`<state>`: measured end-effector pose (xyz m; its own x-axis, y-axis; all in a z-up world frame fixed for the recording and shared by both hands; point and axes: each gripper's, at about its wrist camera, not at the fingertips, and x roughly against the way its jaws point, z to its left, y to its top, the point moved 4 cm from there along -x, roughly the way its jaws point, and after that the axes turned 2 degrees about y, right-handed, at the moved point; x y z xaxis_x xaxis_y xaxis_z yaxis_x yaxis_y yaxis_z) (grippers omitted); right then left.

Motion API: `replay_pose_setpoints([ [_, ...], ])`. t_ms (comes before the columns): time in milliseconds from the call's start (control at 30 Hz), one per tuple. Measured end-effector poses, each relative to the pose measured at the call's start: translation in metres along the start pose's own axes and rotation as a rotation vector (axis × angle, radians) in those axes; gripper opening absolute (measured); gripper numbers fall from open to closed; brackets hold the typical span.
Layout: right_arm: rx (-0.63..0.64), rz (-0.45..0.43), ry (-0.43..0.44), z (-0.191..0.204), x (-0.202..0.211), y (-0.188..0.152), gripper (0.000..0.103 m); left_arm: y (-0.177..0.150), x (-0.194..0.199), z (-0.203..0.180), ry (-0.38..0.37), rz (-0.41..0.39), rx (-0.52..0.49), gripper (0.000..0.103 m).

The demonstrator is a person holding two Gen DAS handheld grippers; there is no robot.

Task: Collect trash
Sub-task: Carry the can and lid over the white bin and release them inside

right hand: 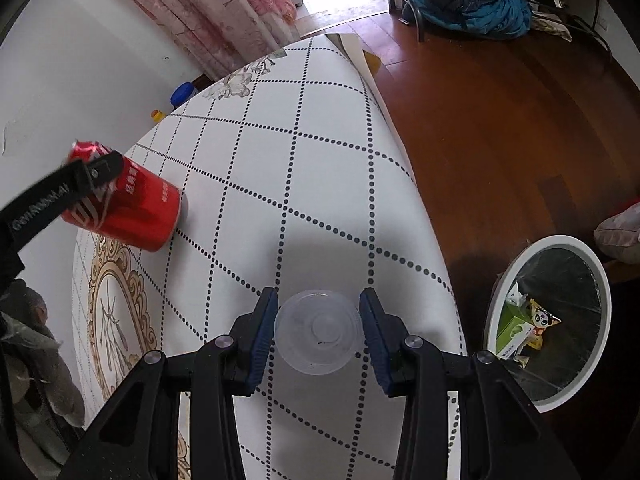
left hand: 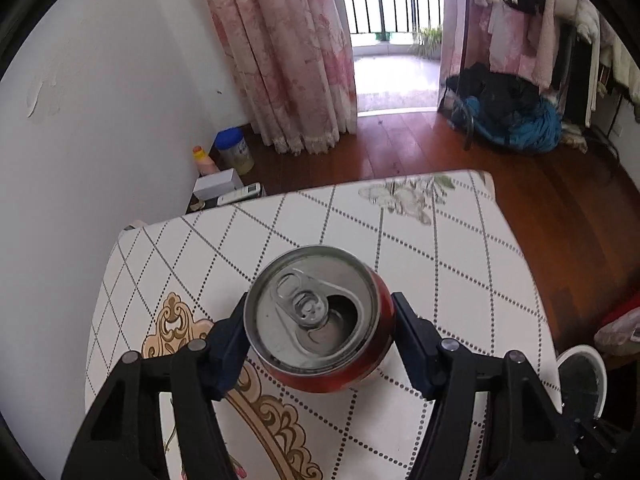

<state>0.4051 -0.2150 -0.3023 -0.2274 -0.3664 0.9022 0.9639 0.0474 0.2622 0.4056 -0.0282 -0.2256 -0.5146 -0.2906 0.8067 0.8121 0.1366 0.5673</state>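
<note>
My left gripper (left hand: 319, 322) is shut on an opened red soda can (left hand: 320, 316), held upright just above the white patterned table (left hand: 460, 264). The can also shows in the right wrist view (right hand: 132, 208), with one left finger across it. My right gripper (right hand: 319, 332) is shut on a small clear plastic cup (right hand: 319, 332), seen from above over the table's right side (right hand: 320, 184). A white-rimmed trash bin (right hand: 548, 328) with a black liner stands on the floor right of the table and holds a green box and a wrapper. Its rim shows in the left wrist view (left hand: 582, 380).
A white wall (left hand: 100, 120) runs along the table's left side. Pink curtains (left hand: 288, 52), a blue-lidded jar (left hand: 234, 150) and small items stand beyond the table. A pile of blue and black clothes (right hand: 468, 0) lies on the wooden floor (right hand: 500, 140).
</note>
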Motion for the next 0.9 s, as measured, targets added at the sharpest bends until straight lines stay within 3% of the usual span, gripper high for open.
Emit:
replay_pose_setpoints([
  [267, 0.023, -0.056, -0.005, 0.004, 0.022, 0.002, 0.044, -0.014, 0.040, 0.013, -0.015, -0.040, -0.008, 0.063],
  [467, 0.002, -0.124, 0.011, -0.014, 0.065, 0.006, 0.044, -0.023, 0.085, -0.001, -0.089, -0.067, -0.027, 0.063],
  [667, -0.034, -0.199, -0.002, -0.062, 0.126, -0.002, 0.044, -0.024, 0.140, -0.060, -0.237, -0.104, -0.088, 0.063],
  [900, -0.124, -0.255, -0.089, -0.162, 0.191, -0.027, 0.044, -0.028, 0.173, -0.162, -0.401, -0.111, -0.190, 0.063],
])
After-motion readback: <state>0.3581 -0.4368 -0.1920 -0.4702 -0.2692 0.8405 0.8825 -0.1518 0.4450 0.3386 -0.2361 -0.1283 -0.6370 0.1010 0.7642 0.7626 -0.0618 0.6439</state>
